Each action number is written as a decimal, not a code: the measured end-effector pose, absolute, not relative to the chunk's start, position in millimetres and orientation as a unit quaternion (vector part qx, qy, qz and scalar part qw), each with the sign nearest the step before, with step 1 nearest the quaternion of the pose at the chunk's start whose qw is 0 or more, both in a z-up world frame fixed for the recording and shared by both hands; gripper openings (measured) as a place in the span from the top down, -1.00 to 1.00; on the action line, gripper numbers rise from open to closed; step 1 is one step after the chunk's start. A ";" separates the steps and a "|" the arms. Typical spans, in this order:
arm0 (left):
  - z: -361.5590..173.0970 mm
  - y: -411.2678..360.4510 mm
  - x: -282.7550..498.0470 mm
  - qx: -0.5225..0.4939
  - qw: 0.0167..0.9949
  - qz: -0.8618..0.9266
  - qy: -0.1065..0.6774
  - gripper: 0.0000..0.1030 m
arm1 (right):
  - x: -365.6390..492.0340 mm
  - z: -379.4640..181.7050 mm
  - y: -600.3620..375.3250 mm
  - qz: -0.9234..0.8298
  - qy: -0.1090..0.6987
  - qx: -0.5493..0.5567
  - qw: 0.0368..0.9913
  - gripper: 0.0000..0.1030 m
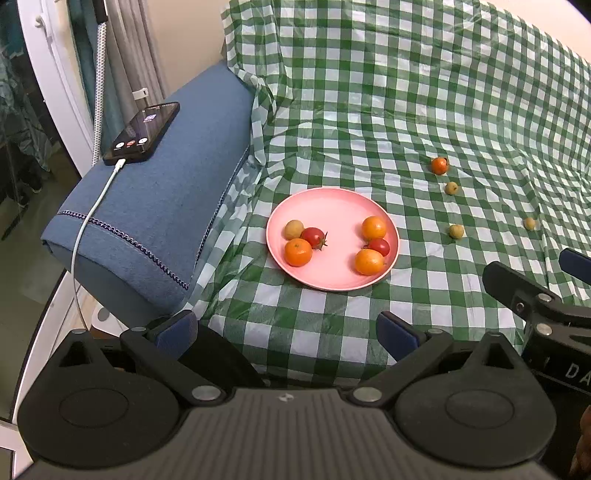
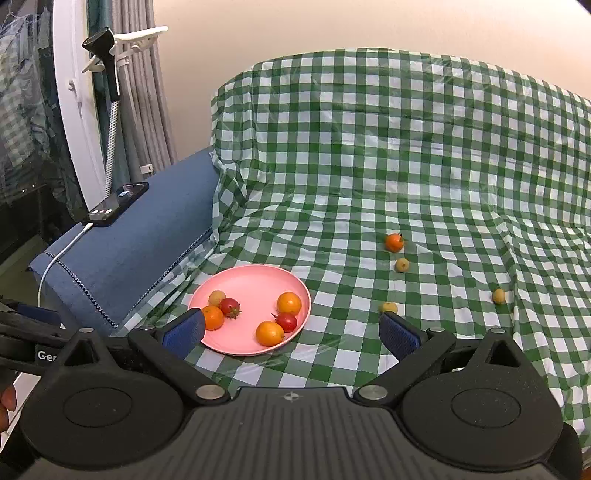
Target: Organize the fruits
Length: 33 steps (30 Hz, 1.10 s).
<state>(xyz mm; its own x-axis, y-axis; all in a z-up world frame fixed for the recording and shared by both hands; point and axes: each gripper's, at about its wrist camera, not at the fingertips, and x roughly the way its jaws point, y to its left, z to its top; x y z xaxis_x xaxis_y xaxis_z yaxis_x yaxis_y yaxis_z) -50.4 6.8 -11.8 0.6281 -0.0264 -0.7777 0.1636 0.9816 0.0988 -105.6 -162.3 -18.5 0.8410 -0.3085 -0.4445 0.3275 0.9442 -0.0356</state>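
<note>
Hovering near the pink plate (image 1: 332, 206) of fruit, both grippers, left (image 1: 288, 332) and right (image 2: 291, 328), keep jaws spread, empty; four fruits lie right on the checkered cloth (image 1: 406, 92).

Home living room. Blue fabric sofa (image 2: 147, 229), its seat and backrest draped in a green-and-white checked plastic cloth (image 2: 406, 166). Smartphone (image 1: 142, 133) lies on the sofa's left armrest with a white charging cable (image 1: 86, 229) plugged in and trailing off the near edge. Grey curtains (image 2: 147, 92) hang far left beside a plain cream wall (image 2: 332, 22). Pink plate (image 2: 255, 286) of small fruit sits on the cloth-covered seat.
</note>
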 end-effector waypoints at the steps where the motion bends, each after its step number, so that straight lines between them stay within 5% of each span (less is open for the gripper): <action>1: -12.4 6.5 -49.2 0.081 0.898 -0.052 0.429 -0.99 | -105.1 -18.8 -165.0 -0.167 0.228 0.022 0.959 -0.94; 20: -20.6 -35.9 22.0 0.086 0.880 -0.062 0.463 -1.00 | -84.0 -55.1 -245.3 -0.233 0.244 0.074 0.938 -0.94; 33: -50.0 -57.6 103.7 0.099 0.862 -0.031 0.497 -1.00 | 28.2 -132.4 -362.5 -0.270 0.293 0.099 0.912 -0.89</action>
<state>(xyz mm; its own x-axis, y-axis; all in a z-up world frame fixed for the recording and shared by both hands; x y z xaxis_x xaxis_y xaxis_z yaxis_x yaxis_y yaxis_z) 103.7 -57.6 -50.0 0.5047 0.0457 -0.8621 0.1512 0.9785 0.1405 28.2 -362.5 -132.4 0.6829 -0.4344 -0.5873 0.5498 0.8350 0.0217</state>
